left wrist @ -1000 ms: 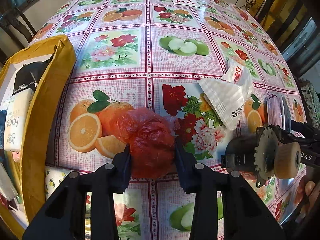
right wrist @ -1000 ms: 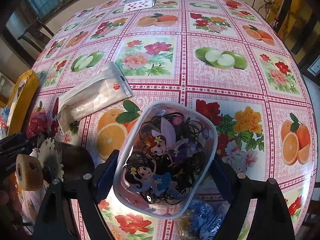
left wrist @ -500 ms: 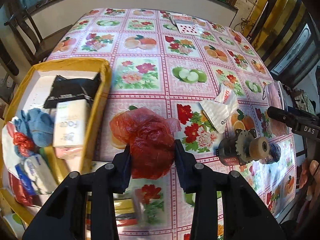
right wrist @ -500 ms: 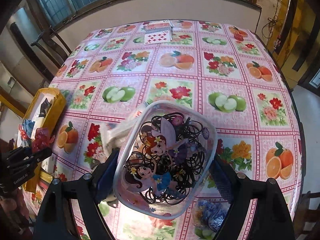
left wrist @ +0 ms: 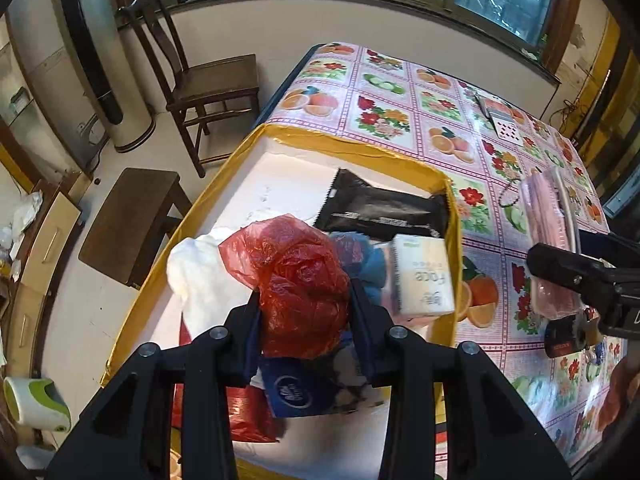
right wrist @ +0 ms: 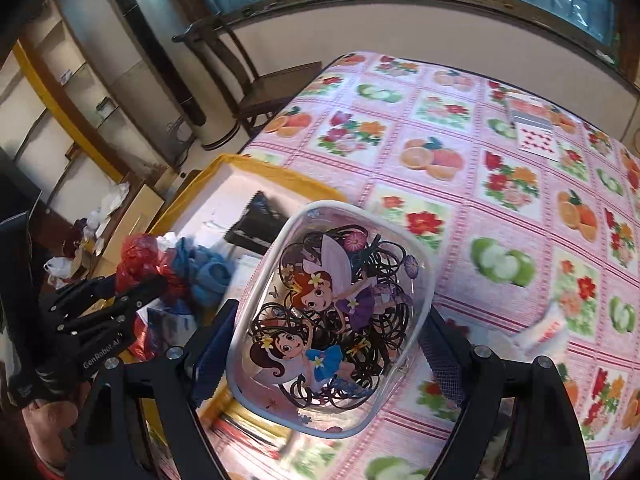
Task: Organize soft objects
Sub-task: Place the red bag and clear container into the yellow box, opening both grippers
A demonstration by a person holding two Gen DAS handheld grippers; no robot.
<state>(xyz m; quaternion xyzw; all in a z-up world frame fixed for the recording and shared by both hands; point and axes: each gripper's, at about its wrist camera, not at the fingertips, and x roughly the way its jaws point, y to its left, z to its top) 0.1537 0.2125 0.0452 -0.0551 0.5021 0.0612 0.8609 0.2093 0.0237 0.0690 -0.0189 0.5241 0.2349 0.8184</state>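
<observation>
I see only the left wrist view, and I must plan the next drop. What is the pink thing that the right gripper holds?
Observer: It is a clear pouch printed with cartoon fairies and full of black hair ties. The right gripper is shut on it.
Operator: Does anything soft lie on the table?
Observer: Yes, a white packet lies on the tablecloth, to the right of the pouch.

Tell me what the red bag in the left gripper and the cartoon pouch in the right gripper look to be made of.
The red bag looks like thin plastic film: translucent, glossy, crumpled into sharp creases. The cartoon pouch looks like clear soft vinyl with a printed fairy design and white piping, probably PVC; dark hair ties show through it.
</observation>
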